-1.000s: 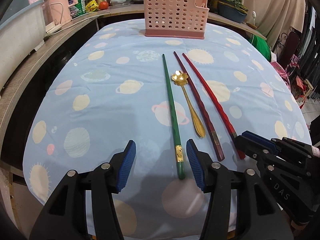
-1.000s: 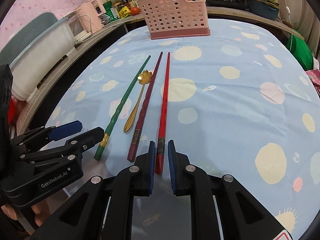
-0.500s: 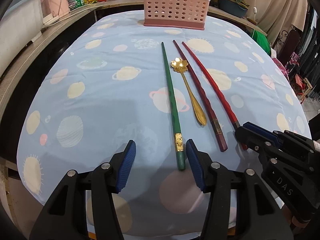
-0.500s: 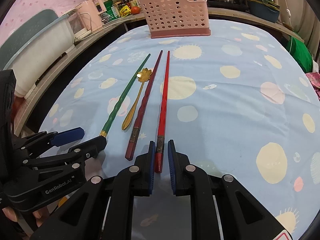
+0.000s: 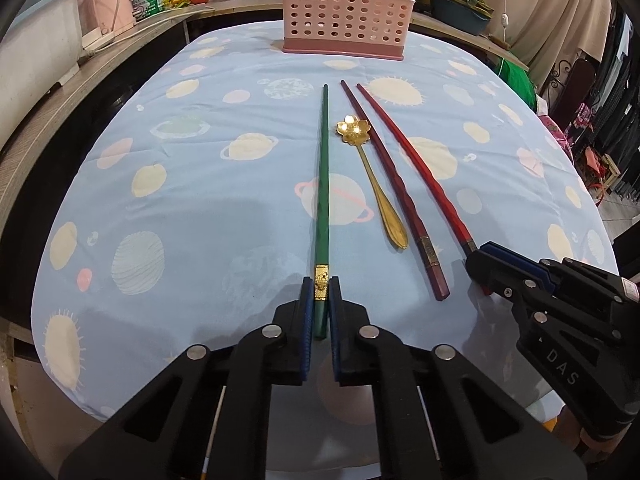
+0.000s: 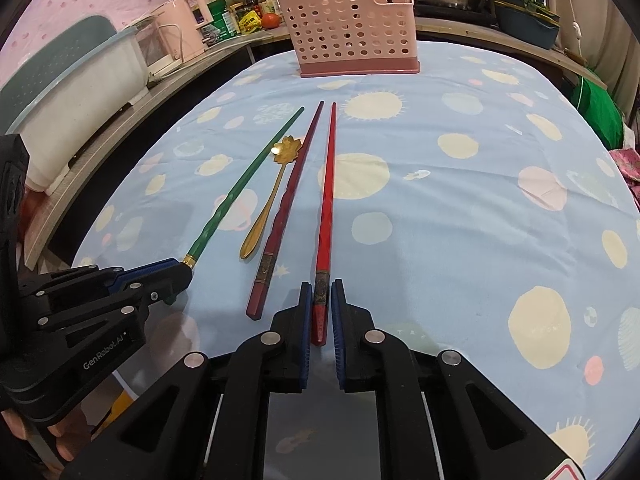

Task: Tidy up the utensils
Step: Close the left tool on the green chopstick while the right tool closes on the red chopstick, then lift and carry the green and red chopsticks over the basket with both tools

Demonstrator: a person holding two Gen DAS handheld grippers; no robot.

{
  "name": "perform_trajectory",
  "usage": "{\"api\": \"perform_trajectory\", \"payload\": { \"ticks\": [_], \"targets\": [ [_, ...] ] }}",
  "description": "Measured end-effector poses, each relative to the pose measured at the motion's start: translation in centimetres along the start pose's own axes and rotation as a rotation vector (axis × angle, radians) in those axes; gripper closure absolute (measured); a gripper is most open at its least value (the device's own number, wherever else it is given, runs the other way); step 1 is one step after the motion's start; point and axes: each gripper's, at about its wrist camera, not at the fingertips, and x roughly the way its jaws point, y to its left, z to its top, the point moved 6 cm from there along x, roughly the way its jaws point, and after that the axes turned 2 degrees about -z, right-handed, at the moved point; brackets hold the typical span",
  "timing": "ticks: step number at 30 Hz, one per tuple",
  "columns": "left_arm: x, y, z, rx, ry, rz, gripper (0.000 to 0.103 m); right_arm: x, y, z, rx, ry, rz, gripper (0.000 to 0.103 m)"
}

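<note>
Left tool (image 5: 320,304) is gripping the green chopstick (image 5: 323,184) by its near end | right tool (image 6: 321,310) is gripping the red chopstick (image 6: 326,204) likewise | both are lying lengthwise on the desk (image 5: 192,184), pointing straight ahead at the pink utensil basket (image 5: 346,20), which I am facing.

My left gripper (image 5: 321,300) and right gripper (image 6: 321,300) look alike — matte black plastic frames with triangular cut-outs, round silver screws at the joints, and ribbed blue pads lining my jaws. One shell reads "GenRobot.AI" in white, the other "DAS" — bare fingers (image 6: 24,426) show beneath.
</note>
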Motion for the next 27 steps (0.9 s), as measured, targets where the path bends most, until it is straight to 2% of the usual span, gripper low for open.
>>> {"api": "perform_trajectory", "payload": {
  "ticks": [6, 12, 18, 27],
  "targets": [
    [-0.2, 0.1, 0.1, -0.013, 0.0, -0.008, 0.096, -0.2, -0.2, 0.1, -0.006, -0.008, -0.004, 0.095],
    [-1.2, 0.5, 1.0, -0.037, -0.025, -0.003, 0.096, -1.6, -0.7, 1.4, 0.005, -0.051, -0.008, 0.095],
    [-2.8, 1.1, 2.2, -0.064, -0.058, -0.012, 0.096, -3.7, -1.7, 3.6, 0.041, -0.114, -0.002, 0.095],
    [-5.9, 2.1, 5.8, -0.095, -0.144, -0.017, 0.096, -7.0, -2.9, 8.1, 0.067, -0.228, -0.003, 0.095]
  ]
}}
